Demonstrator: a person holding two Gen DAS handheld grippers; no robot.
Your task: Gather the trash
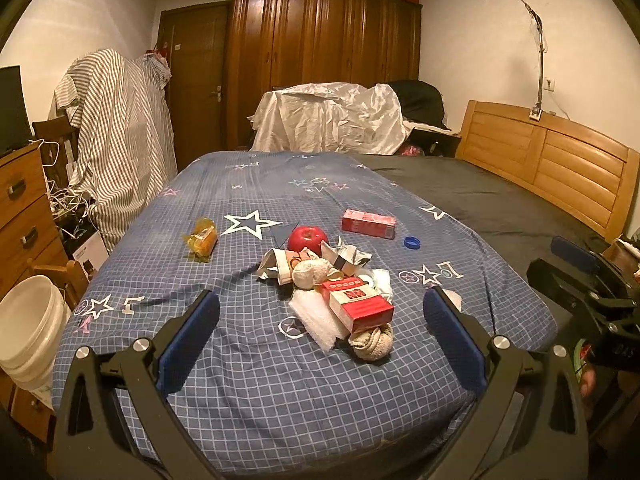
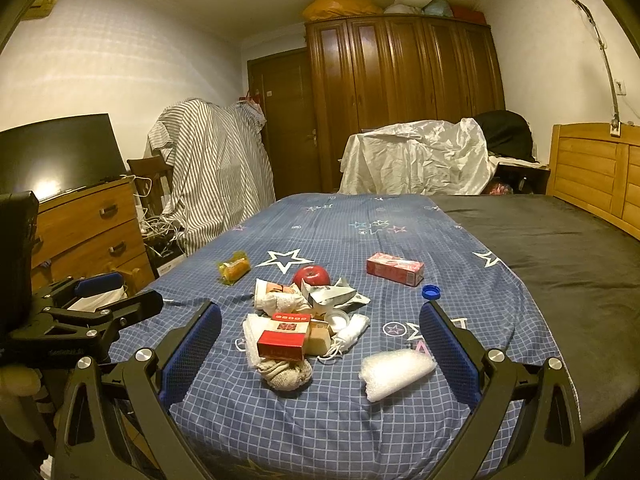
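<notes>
**Loose trash heaped mid-bed, both claws released**

I see the litter on the blue star sheet (image 2: pixel 320 420), heaped near the foot edge between my spread fingers; left gripper (image 1: pixel 321 328) and right gripper (image 2: pixel 320 344) both gape wide, holding nothing. Largest first: the bubble wrap (image 2: pixel 394 372) lies apart, feather-light and squashy, so I'd pinch its middle; the red carton (image 2: pixel 282 344) looks stiff and probably empty, best gripped across its flat faces; the blue cap (image 2: pixel 431 291) is small, hard and likely slippery.
</notes>
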